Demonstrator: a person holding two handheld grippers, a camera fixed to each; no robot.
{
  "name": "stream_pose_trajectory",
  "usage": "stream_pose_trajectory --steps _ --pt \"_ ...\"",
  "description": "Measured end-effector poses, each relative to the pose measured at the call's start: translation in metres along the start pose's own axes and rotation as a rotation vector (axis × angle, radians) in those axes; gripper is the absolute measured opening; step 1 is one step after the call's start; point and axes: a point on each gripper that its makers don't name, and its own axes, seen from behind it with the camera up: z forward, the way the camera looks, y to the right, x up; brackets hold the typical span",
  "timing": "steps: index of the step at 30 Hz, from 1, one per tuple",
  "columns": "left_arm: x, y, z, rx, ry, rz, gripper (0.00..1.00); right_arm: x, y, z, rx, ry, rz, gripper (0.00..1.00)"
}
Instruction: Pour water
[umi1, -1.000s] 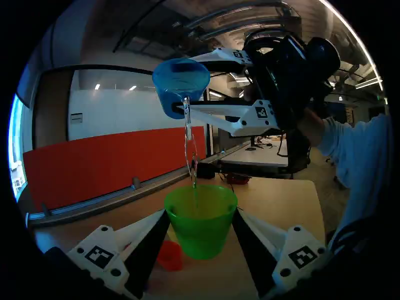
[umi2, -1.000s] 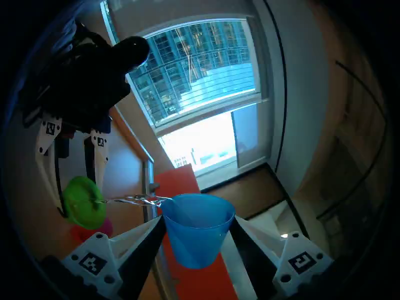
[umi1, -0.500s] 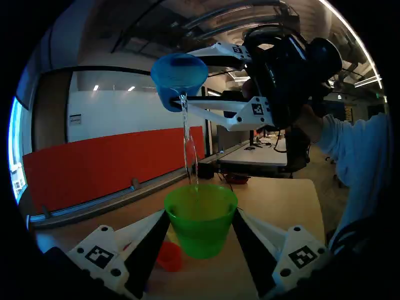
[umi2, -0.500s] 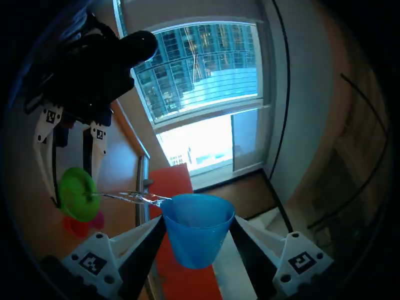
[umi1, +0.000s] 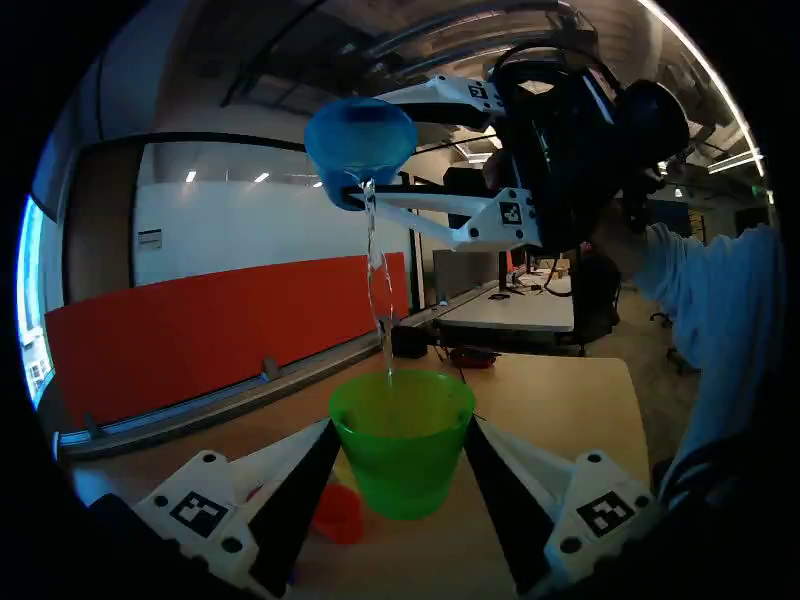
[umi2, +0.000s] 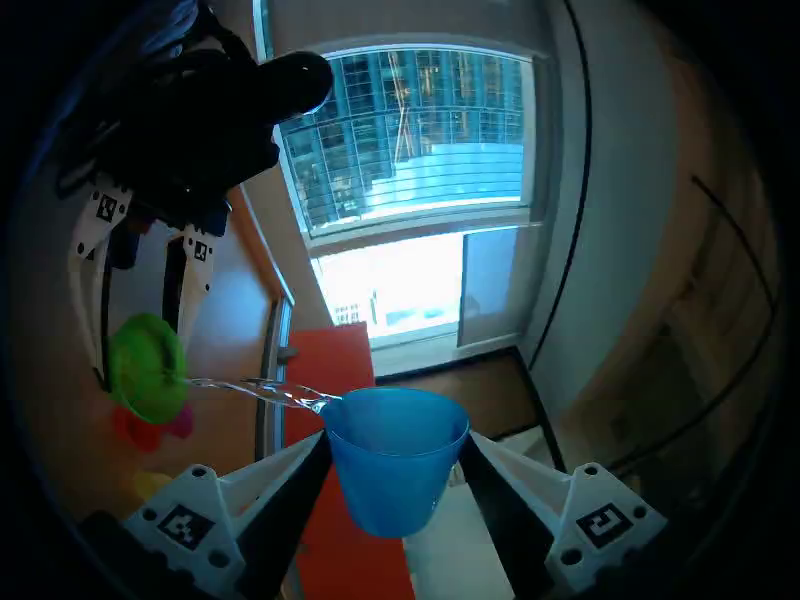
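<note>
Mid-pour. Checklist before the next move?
1. Left gripper shut on the green cup, cup upright: ok.
2. Right gripper shut on the blue cup, cup tipped above the green one: ok.
3. Water stream lands inside the green cup's rim: ok.
4. Room left in the green cup: cannot tell, the water level is not readable.
5. Water left in the blue cup: cannot tell.
6. Small red cup on the table sits beside the green cup, out of the stream: ok.
</note>
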Motion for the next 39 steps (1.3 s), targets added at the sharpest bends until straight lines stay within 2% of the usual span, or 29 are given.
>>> stream_pose_trajectory --steps 11,39 --pt "-0.002 -0.003 0.001 0.005 -0.002 -0.002 0.84 0.001 0.003 0.002 -0.003 0.0 -0.053 0.9" --pt "0.003 0.0 0.0 0.004 0.005 0.002 0.84 0.015 0.006 0.002 -0.009 0.007 -0.219 0.9"
